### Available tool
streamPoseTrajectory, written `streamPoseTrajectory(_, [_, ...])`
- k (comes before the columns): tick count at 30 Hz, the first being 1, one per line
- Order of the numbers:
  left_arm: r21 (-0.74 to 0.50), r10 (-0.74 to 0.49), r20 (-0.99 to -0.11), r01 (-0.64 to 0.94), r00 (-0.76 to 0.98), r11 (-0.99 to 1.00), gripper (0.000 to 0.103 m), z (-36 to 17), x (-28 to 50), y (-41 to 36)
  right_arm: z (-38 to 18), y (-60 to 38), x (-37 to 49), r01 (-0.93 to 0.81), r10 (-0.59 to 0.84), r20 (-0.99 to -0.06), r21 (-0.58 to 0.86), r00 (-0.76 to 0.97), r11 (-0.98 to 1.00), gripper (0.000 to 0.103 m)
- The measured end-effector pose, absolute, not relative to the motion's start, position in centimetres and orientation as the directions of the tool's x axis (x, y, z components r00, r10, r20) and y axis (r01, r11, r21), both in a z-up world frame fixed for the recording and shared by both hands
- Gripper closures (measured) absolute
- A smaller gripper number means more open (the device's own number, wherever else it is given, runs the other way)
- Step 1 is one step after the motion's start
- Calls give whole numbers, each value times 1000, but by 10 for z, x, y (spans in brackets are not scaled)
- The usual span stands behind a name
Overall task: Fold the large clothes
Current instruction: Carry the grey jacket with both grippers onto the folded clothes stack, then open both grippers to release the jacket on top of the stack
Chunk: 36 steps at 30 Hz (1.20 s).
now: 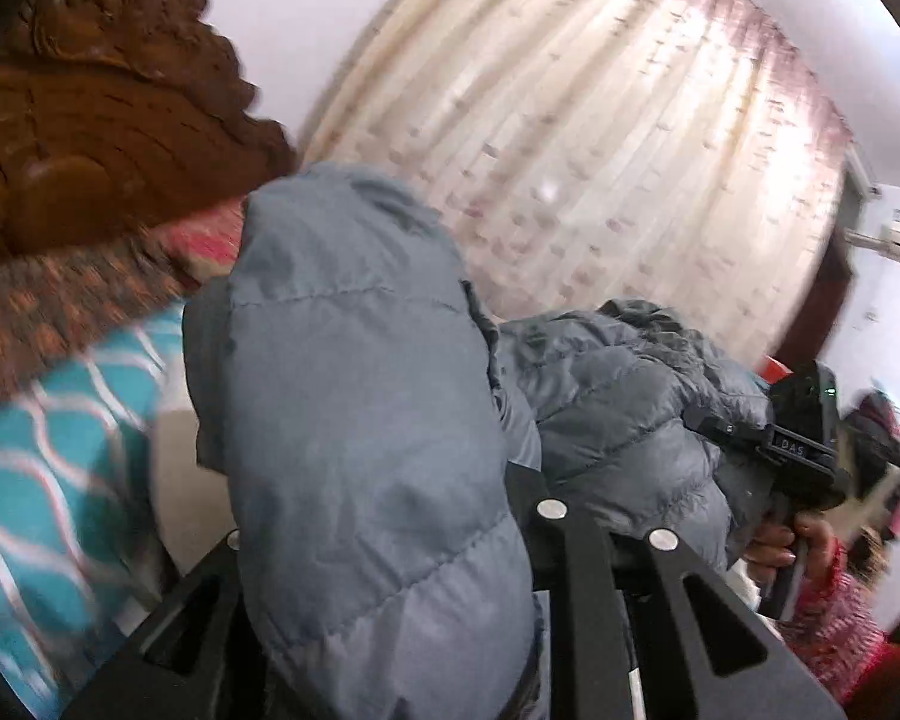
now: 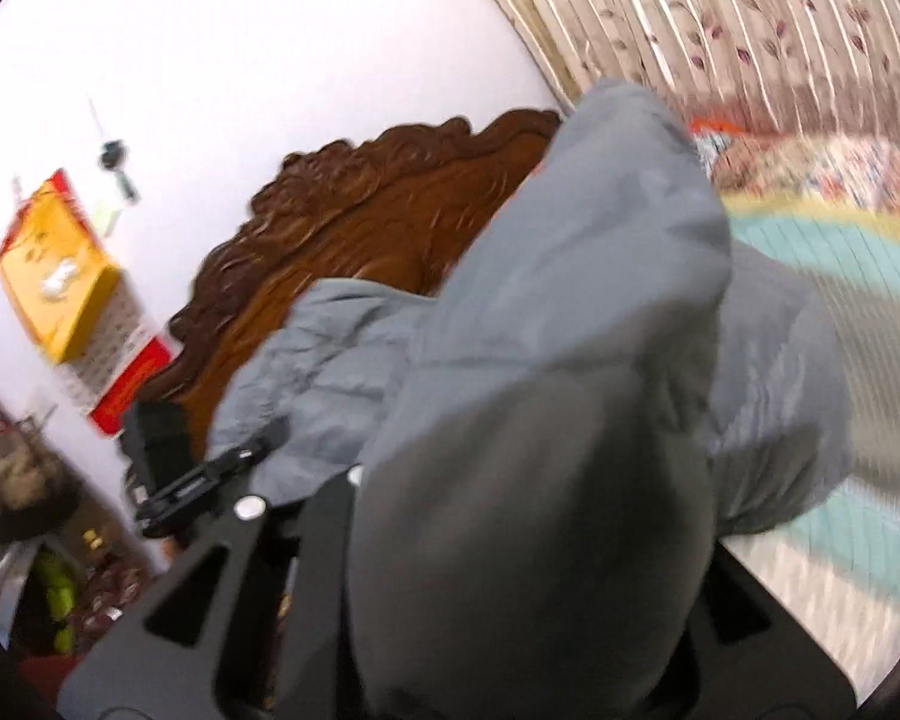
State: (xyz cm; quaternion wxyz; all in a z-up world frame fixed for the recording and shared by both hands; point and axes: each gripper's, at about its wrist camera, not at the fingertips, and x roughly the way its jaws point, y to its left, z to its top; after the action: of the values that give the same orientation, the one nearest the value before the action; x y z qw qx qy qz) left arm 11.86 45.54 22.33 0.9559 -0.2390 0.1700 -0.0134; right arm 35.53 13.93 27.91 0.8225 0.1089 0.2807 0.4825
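Grey-blue quilted puffer jacket (image 1: pixel 354 396) lifted above the bed between both grippers.

The left gripper (image 1: pixel 384 534) tilts upward, its black fingers (image 1: pixel 576 588) clamped on a jacket fold; the right gripper (image 2: pixel 510 546), lettered "DAS" in the left view, also angles up, fabric draped between its fingers, closure unclear. Behind: a carved brown wooden headboard (image 2: pixel 354 228).
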Motion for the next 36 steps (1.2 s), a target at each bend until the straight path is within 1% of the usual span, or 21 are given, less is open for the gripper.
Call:
streamPoseTrajectory(1, [-455, -75, -337, -92, 938, 886, 60, 221, 134, 470, 276, 161, 386, -706, 835, -382, 454, 396, 543, 82])
streamPoseTrajectory(2, [-439, -31, -370, -145, 929, 887, 58, 214, 157, 487, 268, 180, 413, -671, 800, -414, 445, 434, 593, 72])
streamPoseTrajectory(3, [-417, 18, -423, -212, 906, 884, 52, 202, 182, 501, 251, 197, 445, -599, 725, -463, 415, 509, 685, 60])
streamPoseTrajectory(4, [-392, 59, -503, -289, 862, 874, 46, 183, 211, 515, 240, 206, 470, -530, 649, -499, 377, 574, 759, 34])
streamPoseTrajectory(5, [-357, 86, -579, -347, 811, 867, 45, 163, 230, 530, 225, 216, 490, -450, 547, -550, 316, 631, 835, 24])
streamPoseTrajectory(6, [-309, 117, -663, -413, 739, 857, 44, 142, 252, 542, 200, 224, 512, -352, 418, -609, 233, 674, 907, 24])
streamPoseTrajectory(7, [-239, 164, -759, -504, 630, 830, 38, 109, 276, 555, 187, 227, 525, -290, 351, -638, 204, 685, 935, 24])
streamPoseTrajectory(8, [-225, 170, -783, -526, 599, 820, 35, 94, 282, 562, 170, 225, 536, -242, 310, -660, 196, 684, 950, 24])
streamPoseTrajectory(10, [-255, 184, -755, -540, 630, 802, 28, 83, 283, 568, 158, 229, 542, -243, 319, -661, 209, 679, 947, 24])
streamPoseTrajectory(13, [-280, 187, -726, -532, 662, 799, 28, 102, 274, 561, 166, 231, 534, -279, 279, -623, 100, 731, 955, 24])
streamPoseTrajectory(16, [-289, 199, -694, -521, 692, 803, 28, 125, 251, 568, 195, 221, 502, -273, 247, -467, 12, 849, 962, 23])
streamPoseTrajectory(18, [-371, 196, -658, -540, 727, 756, 28, 137, 235, 586, 209, 223, 488, -291, 253, -414, -31, 874, 956, 23])
streamPoseTrajectory(20, [-466, 207, -639, -587, 741, 662, 26, 145, 215, 610, 216, 224, 473, -346, 308, -412, -19, 858, 938, 23])
streamPoseTrajectory(22, [-506, 144, -687, -611, 712, 608, 24, 144, 214, 624, 215, 233, 464, -433, 383, -476, 5, 792, 901, 23])
streamPoseTrajectory(23, [-494, 144, -715, -639, 685, 589, 24, 147, 209, 627, 211, 239, 459, -452, 386, -520, -1, 762, 892, 23])
streamPoseTrajectory(24, [-481, 179, -710, -654, 681, 584, 24, 152, 203, 624, 210, 240, 451, -459, 390, -537, 5, 748, 888, 23])
streamPoseTrajectory(26, [-426, 265, -670, -652, 693, 627, 24, 170, 176, 604, 205, 230, 421, -498, 463, -527, 86, 712, 863, 23])
streamPoseTrajectory(29, [-333, 299, -642, -607, 706, 722, 24, 169, 137, 556, 177, 211, 378, -532, 524, -582, 177, 622, 828, 23])
streamPoseTrajectory(32, [-220, 330, -641, -577, 693, 786, 19, 143, 93, 493, 125, 185, 322, -536, 529, -651, 215, 545, 817, 23])
streamPoseTrajectory(34, [-152, 334, -665, -559, 668, 815, 15, 109, 66, 445, 94, 166, 285, -529, 511, -678, 208, 528, 823, 23])
streamPoseTrajectory(36, [-109, 331, -696, -550, 637, 828, 14, 78, 45, 407, 61, 140, 245, -507, 483, -704, 200, 521, 838, 23])
